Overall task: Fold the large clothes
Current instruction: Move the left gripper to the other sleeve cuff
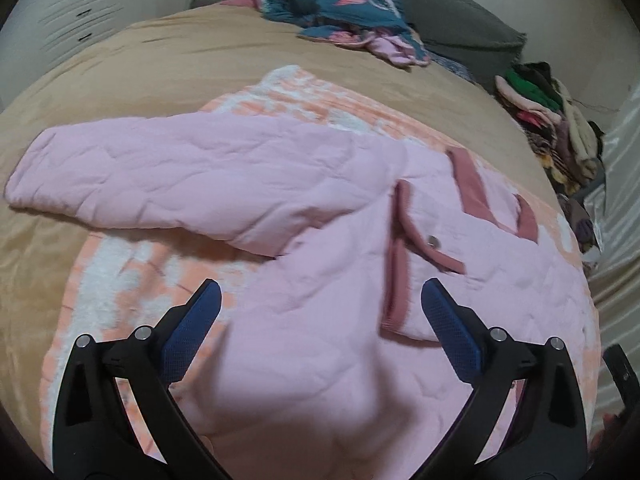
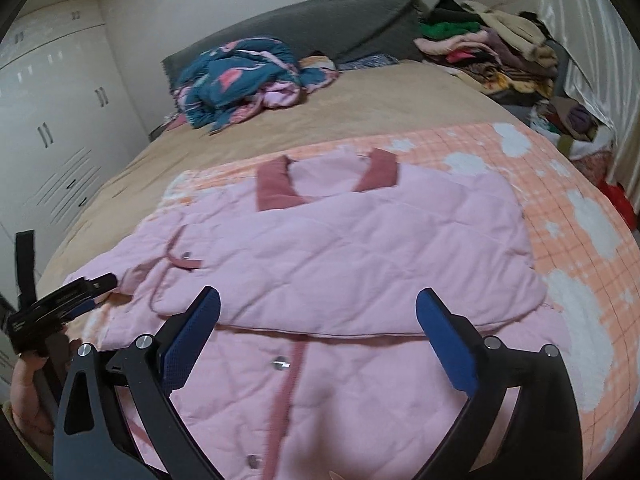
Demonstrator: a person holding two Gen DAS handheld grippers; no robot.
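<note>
My left gripper [image 1: 320, 316] and right gripper [image 2: 318, 320] hung spread wide, empty. Below lay the quilted pink jacket [image 2: 360, 240], its sleeve [image 1: 160, 176] puffy, on a fleecy checked blanket [image 2: 580, 216].

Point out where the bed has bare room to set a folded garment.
Free: the tan sheet between the pink jacket and the blue bundle, and left of the sleeve. Some room on the peach blanket to the jacket's right. Crowded: the clothes pile by the grey headboard.
</note>
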